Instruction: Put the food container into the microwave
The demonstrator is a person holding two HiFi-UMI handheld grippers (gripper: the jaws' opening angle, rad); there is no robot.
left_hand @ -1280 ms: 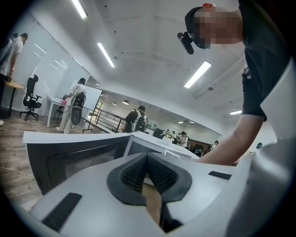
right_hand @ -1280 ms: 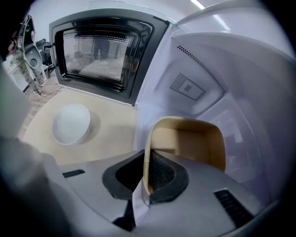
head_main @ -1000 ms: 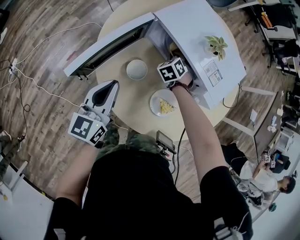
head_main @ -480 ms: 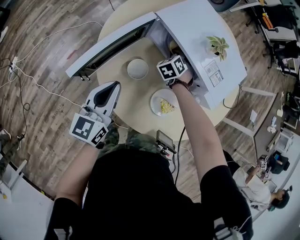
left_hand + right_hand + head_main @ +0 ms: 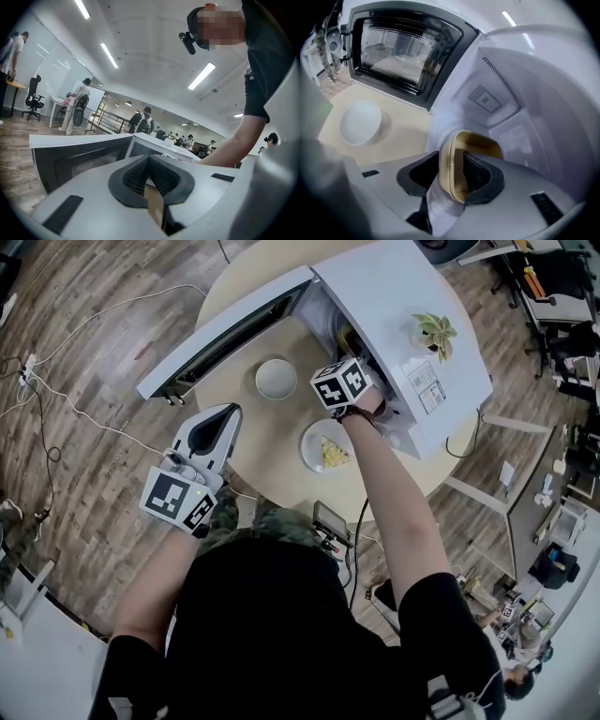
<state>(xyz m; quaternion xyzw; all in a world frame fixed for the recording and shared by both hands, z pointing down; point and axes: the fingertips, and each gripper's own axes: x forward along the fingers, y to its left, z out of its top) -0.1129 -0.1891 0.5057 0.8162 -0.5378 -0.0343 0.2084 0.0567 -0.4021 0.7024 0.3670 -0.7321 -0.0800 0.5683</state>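
The white microwave (image 5: 403, 306) stands on the round table with its door (image 5: 225, 329) swung wide open to the left. My right gripper (image 5: 457, 176) reaches into the cavity mouth and is shut on the rim of a beige food container (image 5: 476, 140), which hangs just inside the white cavity. From the head view, only the right gripper's marker cube (image 5: 340, 382) and a sliver of the container (image 5: 347, 334) show. The left gripper (image 5: 214, 418) hovers at the table's near left edge, jaws shut on nothing (image 5: 149, 161).
A white bowl (image 5: 275, 379) sits on the beige table (image 5: 272, 474) in front of the open door, also seen in the right gripper view (image 5: 360, 123). A plate with yellow food (image 5: 323, 446) lies under my right forearm. A small plant (image 5: 433, 332) stands on the microwave's top.
The right gripper with the container has shifted very slightly leftward at the cavity mouth. The left gripper has stayed where it was.
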